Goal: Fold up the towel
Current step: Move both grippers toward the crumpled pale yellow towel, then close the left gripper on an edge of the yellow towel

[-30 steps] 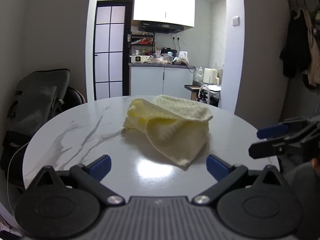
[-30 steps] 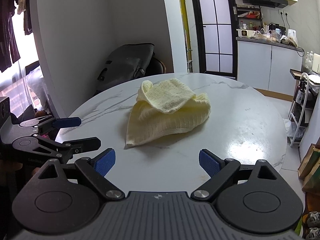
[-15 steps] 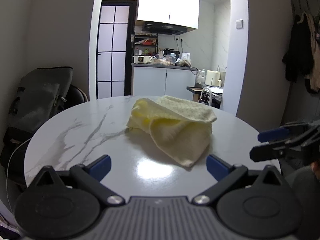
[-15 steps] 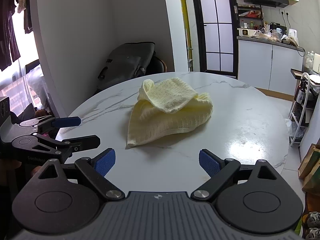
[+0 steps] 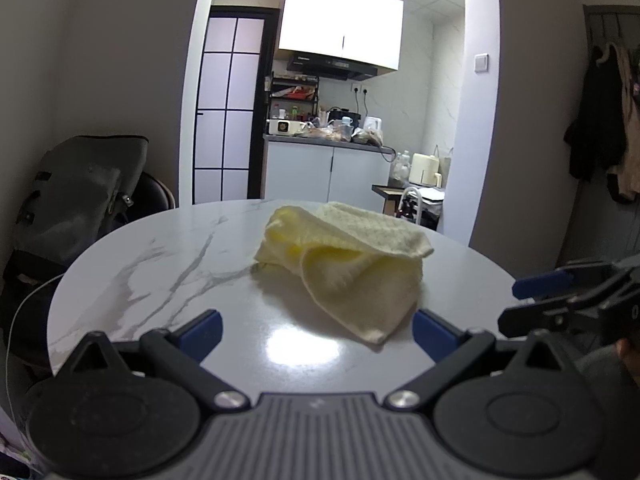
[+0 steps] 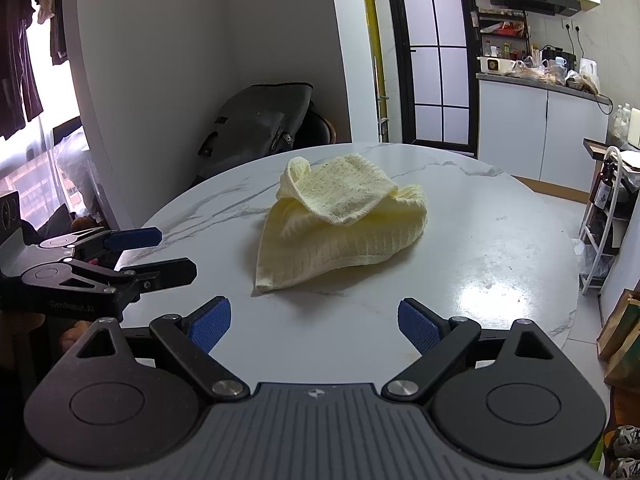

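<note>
A pale yellow towel [image 5: 348, 268] [image 6: 340, 220] lay crumpled near the middle of the round marble worktop [image 5: 168, 268] [image 6: 500, 240], one flap doubled over its top and a pointed corner trailing toward the near edge. The left gripper [image 5: 316, 330] hovered just short of the towel's near corner, its blue-padded fingers [image 5: 200, 330] spread wide and holding nothing. The right gripper [image 6: 314, 326] hung on the near side of the towel as well, fingers [image 6: 416, 326] likewise spread and empty, apart from the cloth. Beyond the towel, a dark bag [image 6: 256, 124] leaned against the wall behind the worktop.
</note>
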The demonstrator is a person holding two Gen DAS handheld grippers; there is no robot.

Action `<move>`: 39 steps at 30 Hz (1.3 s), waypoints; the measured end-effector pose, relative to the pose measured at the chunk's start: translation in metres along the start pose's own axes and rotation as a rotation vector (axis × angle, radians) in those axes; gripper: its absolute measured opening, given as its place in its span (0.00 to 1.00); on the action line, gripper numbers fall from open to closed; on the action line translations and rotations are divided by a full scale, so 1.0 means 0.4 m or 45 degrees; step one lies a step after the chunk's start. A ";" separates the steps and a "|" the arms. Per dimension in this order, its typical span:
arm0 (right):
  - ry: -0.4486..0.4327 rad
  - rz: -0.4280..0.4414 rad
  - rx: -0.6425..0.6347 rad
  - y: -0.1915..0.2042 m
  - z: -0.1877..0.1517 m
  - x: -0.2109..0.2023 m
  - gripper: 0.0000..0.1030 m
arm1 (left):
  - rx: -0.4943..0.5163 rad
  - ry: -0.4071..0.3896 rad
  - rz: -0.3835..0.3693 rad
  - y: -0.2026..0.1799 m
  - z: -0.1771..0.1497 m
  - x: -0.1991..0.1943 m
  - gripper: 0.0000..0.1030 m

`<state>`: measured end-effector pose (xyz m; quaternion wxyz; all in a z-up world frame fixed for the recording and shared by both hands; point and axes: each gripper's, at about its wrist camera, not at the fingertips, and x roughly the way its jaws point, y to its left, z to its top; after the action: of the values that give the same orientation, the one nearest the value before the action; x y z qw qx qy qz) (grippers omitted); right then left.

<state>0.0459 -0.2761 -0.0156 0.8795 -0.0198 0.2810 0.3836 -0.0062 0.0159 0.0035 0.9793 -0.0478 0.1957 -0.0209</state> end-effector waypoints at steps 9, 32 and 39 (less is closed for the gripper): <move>0.005 -0.018 -0.018 0.003 0.005 0.003 0.91 | -0.053 0.041 0.008 0.019 0.013 0.012 0.90; 0.079 0.070 -0.254 0.047 0.025 0.069 0.91 | 0.011 0.099 -0.005 -0.023 0.069 0.068 0.79; 0.111 0.086 -0.307 0.035 0.056 0.080 0.91 | 0.029 0.126 0.007 -0.029 0.082 0.074 0.79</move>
<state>0.0646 -0.2395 -0.0106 0.8444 -0.1325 0.2712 0.4426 0.0334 0.0055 0.0235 0.9689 -0.0350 0.2437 -0.0227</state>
